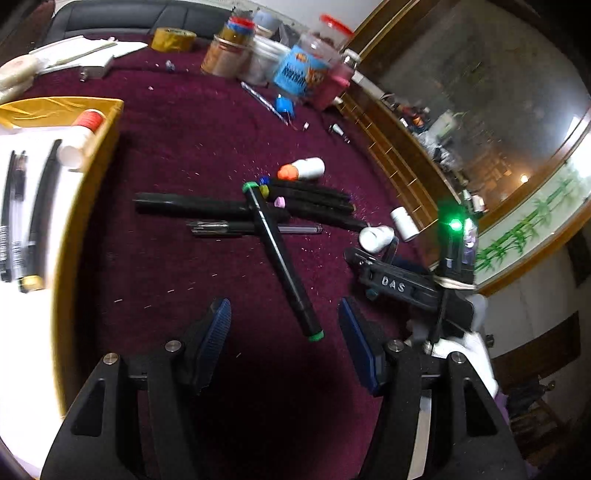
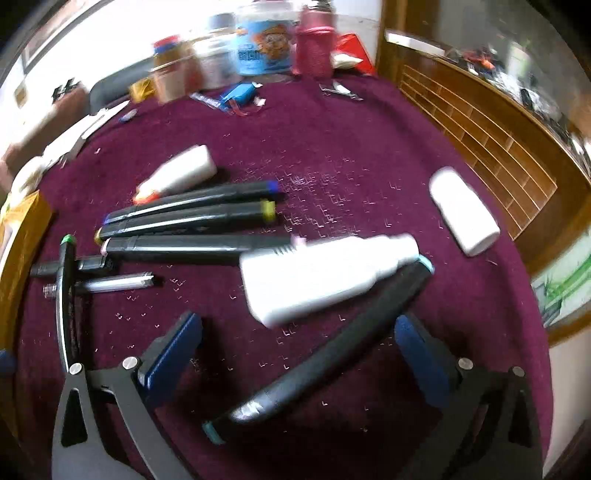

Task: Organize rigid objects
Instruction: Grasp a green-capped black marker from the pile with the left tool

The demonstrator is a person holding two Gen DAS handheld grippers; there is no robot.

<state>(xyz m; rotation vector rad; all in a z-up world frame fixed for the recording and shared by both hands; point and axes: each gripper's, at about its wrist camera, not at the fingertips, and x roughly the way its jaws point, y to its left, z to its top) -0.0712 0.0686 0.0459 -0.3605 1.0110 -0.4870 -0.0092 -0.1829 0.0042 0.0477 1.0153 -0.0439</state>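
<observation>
Right gripper (image 2: 295, 354) wide, empty, straddling teal marker (image 2: 325, 354) on desk (image 2: 351, 147). Left gripper (image 1: 284, 339) part open, empty, near green marker (image 1: 280, 258). Risk: white bottle (image 2: 317, 277) touches teal marker, may roll when gripped.

Both tongs, left tongs (image 1: 284, 347) and right tongs (image 2: 299, 354), had black angular arms with silver screws and ribbed blue pads (image 1: 218, 332) (white "DAS" lettering marked the right one's body).

home, living rm | maroon tablecloth (image 2: 332, 155) | wood cabinet (image 2: 480, 147) | snack jars (image 2: 262, 48) | sofa (image 1: 122, 16)
</observation>
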